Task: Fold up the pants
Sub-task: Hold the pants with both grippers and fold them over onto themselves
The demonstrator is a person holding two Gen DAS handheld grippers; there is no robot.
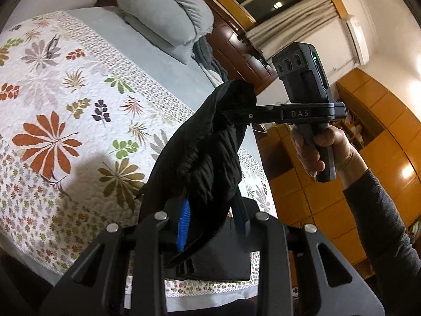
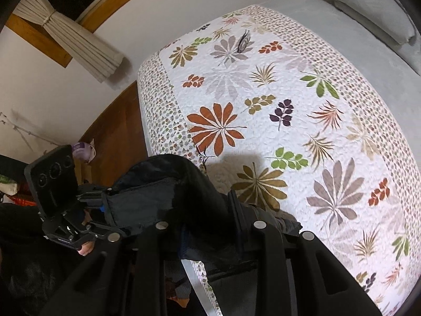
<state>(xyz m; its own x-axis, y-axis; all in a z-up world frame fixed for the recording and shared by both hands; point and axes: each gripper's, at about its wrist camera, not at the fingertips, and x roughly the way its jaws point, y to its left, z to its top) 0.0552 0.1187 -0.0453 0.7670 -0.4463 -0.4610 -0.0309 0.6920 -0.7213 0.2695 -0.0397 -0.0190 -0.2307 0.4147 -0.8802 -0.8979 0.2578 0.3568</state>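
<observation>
The black pants (image 1: 208, 152) hang bunched in the air above the near edge of the bed, stretched between both grippers. In the left wrist view my left gripper (image 1: 211, 210) is shut on one end of the pants, a blue pad (image 1: 184, 223) showing beside the cloth. My right gripper (image 1: 234, 110), held by a hand (image 1: 313, 147), is shut on the other end, higher and to the right. In the right wrist view the pants (image 2: 163, 189) span from my right gripper (image 2: 208, 218) leftward to my left gripper (image 2: 105, 205). The lower part of the pants is hidden.
A floral quilt (image 1: 79, 105) (image 2: 289, 105) covers the bed, with grey pillows (image 1: 163, 13) (image 2: 368, 5) at its head. Wooden wardrobes (image 1: 368, 158) stand to the right, and a tied curtain (image 2: 79, 44) hangs by the window. A wooden bed frame (image 2: 115, 131) borders the mattress.
</observation>
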